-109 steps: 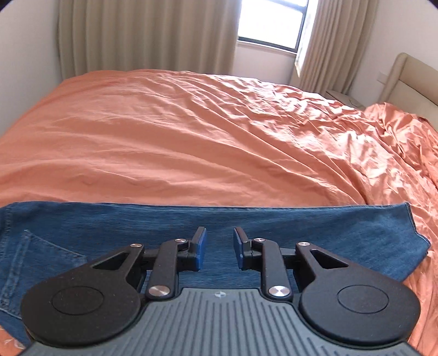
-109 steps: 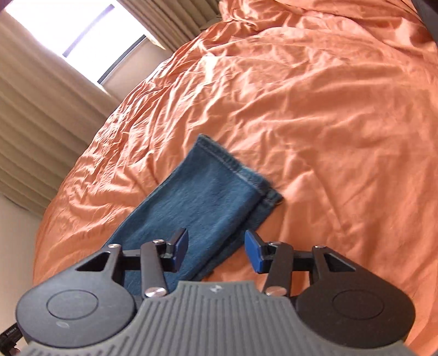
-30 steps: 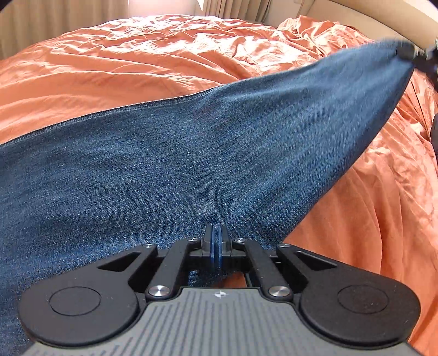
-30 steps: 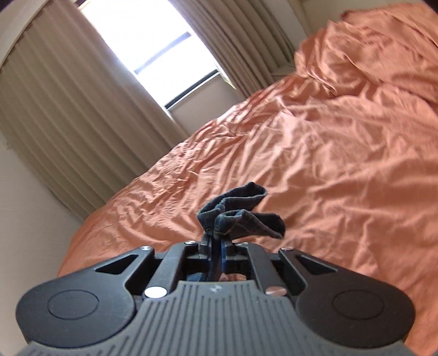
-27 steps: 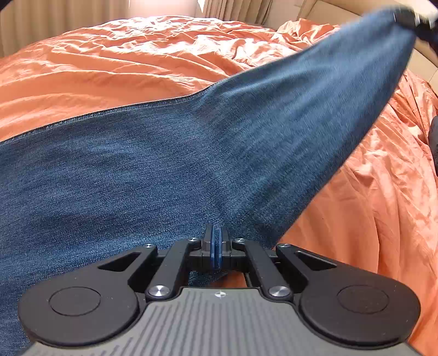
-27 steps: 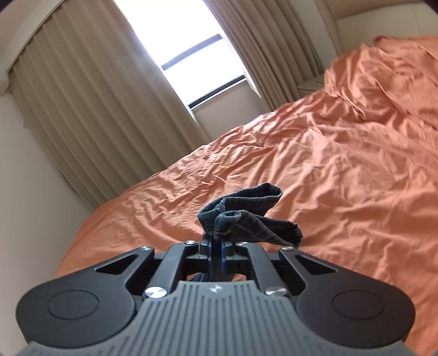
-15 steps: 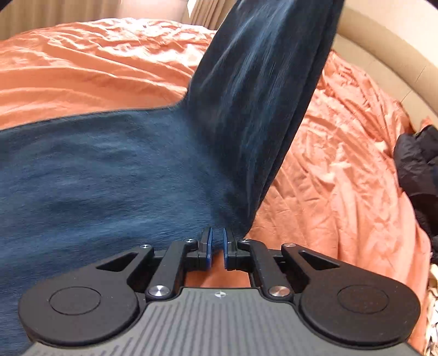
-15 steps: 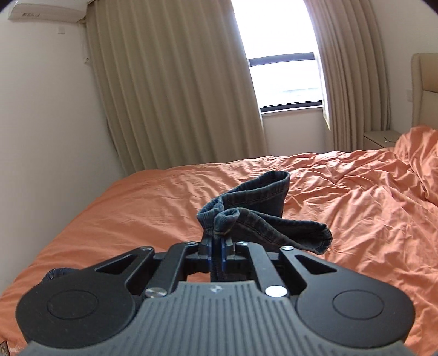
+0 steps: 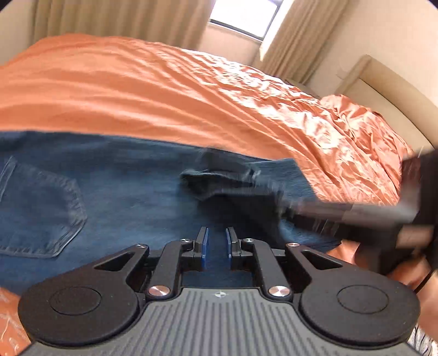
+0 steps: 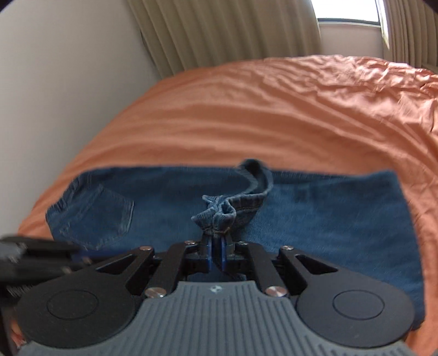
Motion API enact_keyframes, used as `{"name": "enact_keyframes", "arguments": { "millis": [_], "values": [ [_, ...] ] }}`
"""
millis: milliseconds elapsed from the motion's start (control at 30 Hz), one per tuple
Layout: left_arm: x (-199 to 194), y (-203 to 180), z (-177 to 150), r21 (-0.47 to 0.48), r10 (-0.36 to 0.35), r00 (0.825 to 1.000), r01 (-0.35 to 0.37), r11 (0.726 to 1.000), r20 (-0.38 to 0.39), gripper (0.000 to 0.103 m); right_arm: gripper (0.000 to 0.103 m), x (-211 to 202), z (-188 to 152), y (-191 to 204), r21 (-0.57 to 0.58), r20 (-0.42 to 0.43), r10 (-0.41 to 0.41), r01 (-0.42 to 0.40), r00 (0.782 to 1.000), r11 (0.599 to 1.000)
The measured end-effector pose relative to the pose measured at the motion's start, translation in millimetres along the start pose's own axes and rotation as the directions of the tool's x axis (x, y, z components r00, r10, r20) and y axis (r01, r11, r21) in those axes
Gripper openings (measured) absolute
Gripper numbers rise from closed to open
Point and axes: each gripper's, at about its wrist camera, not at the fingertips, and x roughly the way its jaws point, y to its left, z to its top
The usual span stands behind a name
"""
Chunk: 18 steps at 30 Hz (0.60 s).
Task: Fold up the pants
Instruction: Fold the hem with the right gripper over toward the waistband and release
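Blue jeans [image 9: 115, 180] lie on the orange bed, back pocket [image 9: 41, 210] at the left. My left gripper [image 9: 216, 246] is open just above the denim, holding nothing. My right gripper [image 10: 216, 256] is shut on the bunched leg cuffs [image 10: 219, 216], held over the folded jeans [image 10: 328, 219]. The right gripper shows blurred at the right of the left wrist view [image 9: 383, 219]. The left gripper shows blurred at the lower left of the right wrist view [image 10: 32, 257].
The orange bedspread [image 9: 164, 93] stretches wide behind the jeans. Curtains [image 10: 219, 30] and a window [image 9: 241, 13] stand beyond the bed, a wall [image 10: 54, 82] at its left, and a beige headboard [image 9: 391, 90] at the right.
My left gripper has opened and let go of the denim. My right gripper has carried the leg cuffs over to the left, down across the jeans toward the pocket end.
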Motion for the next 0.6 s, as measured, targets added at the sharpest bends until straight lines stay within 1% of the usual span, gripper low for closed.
{"name": "enact_keyframes", "arguments": {
  "millis": [67,133,167,200,233,300,367,400,467,500,533,600],
  "values": [
    [-1.5,11.2,-5.3,-0.026,0.010,1.000,-0.010,1.000,0.002,0.016,0.002,10.0,-20.8,6.2,-0.011,-0.022,-0.005,0.005,1.000,1.000],
    [-4.9,20.6,-9.9,-0.030,0.025,1.000,-0.025,0.999,0.017,0.018,0.003,19.2,-27.5,1.9,-0.007,-0.028,-0.011,0.011,1.000,1.000],
    [-5.3,23.0,-11.7,-0.034,0.026,0.999,-0.025,0.999,0.027,0.021,0.007,22.3,-28.3,0.0,-0.002,-0.032,-0.005,0.005,0.999,1.000],
    [-6.4,28.3,-13.2,-0.053,0.011,0.999,-0.010,0.999,0.036,0.022,0.013,26.2,-27.1,-3.9,0.004,-0.039,0.003,-0.003,0.999,1.000],
    [-4.8,30.8,-13.8,-0.078,-0.007,0.999,0.010,0.997,0.041,0.025,0.015,27.5,-26.7,-4.1,0.005,-0.046,0.012,-0.012,0.999,1.000],
    [-2.8,40.3,-13.9,-0.141,-0.055,0.997,0.063,0.988,0.057,0.028,0.027,26.9,-30.3,-1.5,-0.012,-0.058,0.031,-0.032,0.998,0.999],
    [1.8,47.0,-12.0,-0.182,-0.085,0.994,0.096,0.979,0.068,0.032,0.034,21.1,-33.8,0.3,-0.013,-0.058,0.058,-0.059,0.997,0.998],
    [5.3,49.7,-10.1,-0.198,-0.101,0.992,0.114,0.974,0.074,0.034,0.038,16.9,-34.0,-0.5,-0.006,-0.052,0.074,-0.074,0.996,0.997],
    [12.8,54.9,-3.7,-0.232,-0.129,0.988,0.146,0.962,0.089,0.040,0.041,5.7,-28.9,-4.0,0.012,-0.008,0.083,-0.083,0.996,0.996],
    [17.7,58.2,0.2,-0.256,-0.145,0.984,0.166,0.952,0.099,0.041,0.044,-3.3,-27.5,-5.1,0.014,0.024,0.076,-0.077,0.997,0.997],
    [23.6,61.5,4.1,-0.282,-0.159,0.981,0.184,0.942,0.109,0.043,0.044,-8.8,-22.9,-8.2,0.017,0.056,0.048,-0.049,0.997,0.999],
    [37.5,68.7,11.5,-0.331,-0.183,0.975,0.215,0.919,0.125,0.046,0.045,-11.4,-15.2,-17.4,0.030,0.095,-0.045,0.042,0.995,0.999]
  ]
}}
